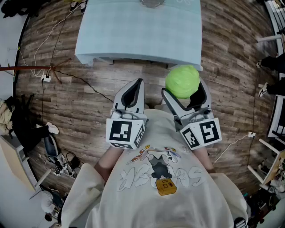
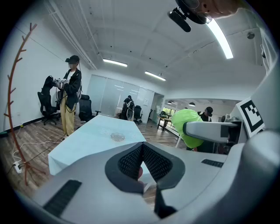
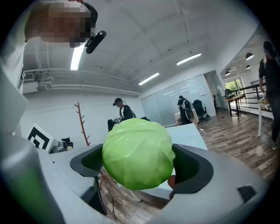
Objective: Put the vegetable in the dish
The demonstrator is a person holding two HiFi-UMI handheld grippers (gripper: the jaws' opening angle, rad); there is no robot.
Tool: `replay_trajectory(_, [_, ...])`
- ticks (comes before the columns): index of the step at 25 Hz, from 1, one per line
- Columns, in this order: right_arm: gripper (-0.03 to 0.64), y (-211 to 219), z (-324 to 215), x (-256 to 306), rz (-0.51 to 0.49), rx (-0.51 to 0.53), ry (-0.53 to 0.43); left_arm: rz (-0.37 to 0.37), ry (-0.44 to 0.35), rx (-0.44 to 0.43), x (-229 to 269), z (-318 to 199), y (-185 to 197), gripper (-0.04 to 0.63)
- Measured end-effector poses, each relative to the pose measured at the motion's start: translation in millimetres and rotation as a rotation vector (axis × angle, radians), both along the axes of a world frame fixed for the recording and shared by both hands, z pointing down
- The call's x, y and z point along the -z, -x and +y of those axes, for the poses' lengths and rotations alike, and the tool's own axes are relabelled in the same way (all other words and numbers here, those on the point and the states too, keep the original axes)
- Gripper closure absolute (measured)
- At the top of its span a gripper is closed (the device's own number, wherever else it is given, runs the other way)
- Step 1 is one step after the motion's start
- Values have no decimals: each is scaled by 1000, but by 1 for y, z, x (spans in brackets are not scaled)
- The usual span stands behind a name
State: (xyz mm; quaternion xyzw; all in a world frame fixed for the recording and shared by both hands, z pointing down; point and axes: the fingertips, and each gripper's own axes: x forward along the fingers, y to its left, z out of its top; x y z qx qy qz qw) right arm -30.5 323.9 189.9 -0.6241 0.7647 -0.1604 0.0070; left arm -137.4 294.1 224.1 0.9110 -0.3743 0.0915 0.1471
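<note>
At my far left, a red branch stand [image 1: 31,68] and a cable [image 1: 84,83] cross the wooden floor [image 1: 89,111], with open boards around them. My left gripper [image 1: 137,85] has its jaws closed together on nothing, its tips just short of the table's [image 1: 133,40] near edge. The dish [image 1: 152,3] sits at the table's far edge, well apart from both grippers. My right gripper [image 1: 183,89], jaws spread wide, clamps the cabbage [image 1: 182,80] by the table's near right corner.
</note>
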Motion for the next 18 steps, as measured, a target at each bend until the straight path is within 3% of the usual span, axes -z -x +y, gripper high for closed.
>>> replay_trajectory(3, [129, -4, 23, 13, 18, 43, -6, 4, 34, 9, 2, 25, -14, 589])
replay_trajectory(8, [129, -24, 50, 28, -17, 40, -43, -21, -4, 15, 14, 50, -31, 589])
replay_trajectory(18, [129, -57, 96, 34, -91, 67, -76, -44, -4, 30, 15, 92, -57, 589])
